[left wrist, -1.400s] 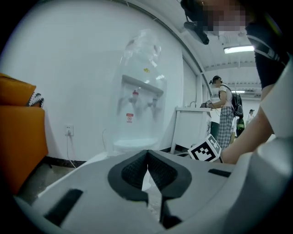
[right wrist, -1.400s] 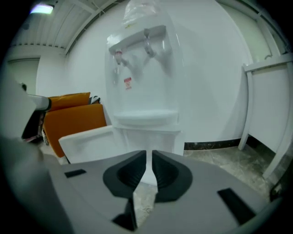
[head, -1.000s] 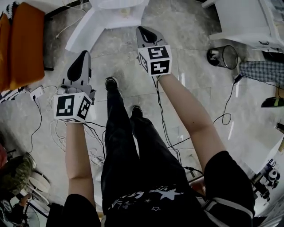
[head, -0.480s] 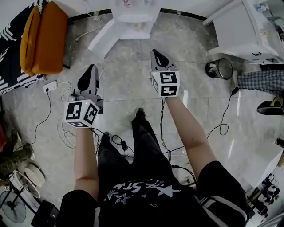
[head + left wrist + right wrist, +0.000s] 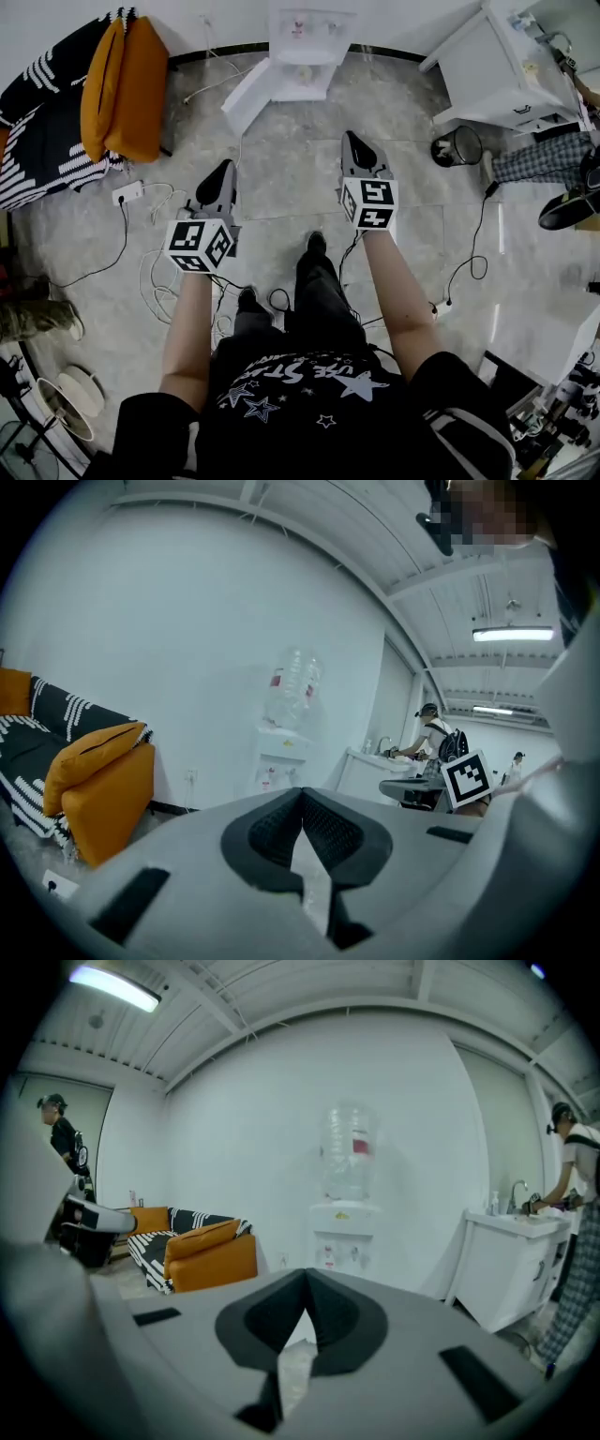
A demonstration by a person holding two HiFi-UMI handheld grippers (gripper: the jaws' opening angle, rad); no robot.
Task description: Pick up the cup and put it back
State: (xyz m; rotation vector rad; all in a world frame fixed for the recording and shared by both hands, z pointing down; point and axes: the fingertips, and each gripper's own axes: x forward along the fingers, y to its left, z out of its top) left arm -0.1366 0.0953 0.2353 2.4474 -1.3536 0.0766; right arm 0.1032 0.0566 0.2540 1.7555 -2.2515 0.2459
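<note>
White water dispenser (image 5: pixel 343 1206) stands straight ahead of both closed, empty grippers, right gripper (image 5: pixel 352 141) slightly nearer than left gripper (image 5: pixel 225 169); no cup is discernible.

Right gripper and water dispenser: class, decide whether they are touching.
Apart. The head view shows bare floor between the right gripper and the water dispenser.

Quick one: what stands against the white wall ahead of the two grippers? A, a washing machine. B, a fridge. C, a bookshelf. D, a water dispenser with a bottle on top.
D: the right gripper view shows a white water dispenser against the wall, with a clear bottle upside down on top of it.
</note>
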